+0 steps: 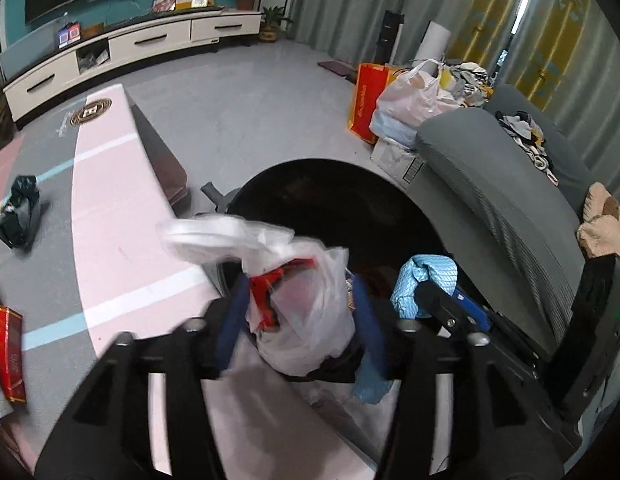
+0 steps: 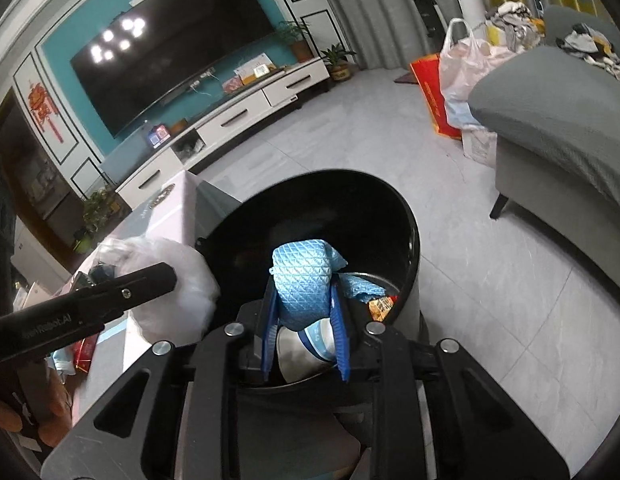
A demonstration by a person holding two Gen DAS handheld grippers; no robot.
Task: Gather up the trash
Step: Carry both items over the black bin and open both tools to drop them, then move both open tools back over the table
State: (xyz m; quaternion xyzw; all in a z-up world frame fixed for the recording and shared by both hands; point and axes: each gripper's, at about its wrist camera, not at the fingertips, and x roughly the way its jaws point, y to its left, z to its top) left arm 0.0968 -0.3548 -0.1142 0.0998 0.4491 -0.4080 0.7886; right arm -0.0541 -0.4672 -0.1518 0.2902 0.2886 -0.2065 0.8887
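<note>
A black round trash bin (image 1: 337, 204) stands open between the pink table and the grey sofa; it also shows in the right wrist view (image 2: 405, 232). My left gripper (image 1: 298, 312) is shut on a white plastic bag (image 1: 306, 312) with red packaging inside, held at the bin's near rim; the bag also shows in the right wrist view (image 2: 170, 288). My right gripper (image 2: 304, 312) is shut on a light blue quilted cloth (image 2: 304, 276) held over the bin's mouth; the cloth shows in the left wrist view (image 1: 421, 284). Wrappers (image 2: 381, 306) lie inside the bin.
A long pink table (image 1: 110, 216) runs on the left. A black bag (image 1: 18, 212) and a red box (image 1: 4, 352) lie by it. A grey sofa (image 1: 505, 204) is on the right, with several bags (image 1: 405, 100) beyond. A TV cabinet (image 2: 246, 116) lines the far wall.
</note>
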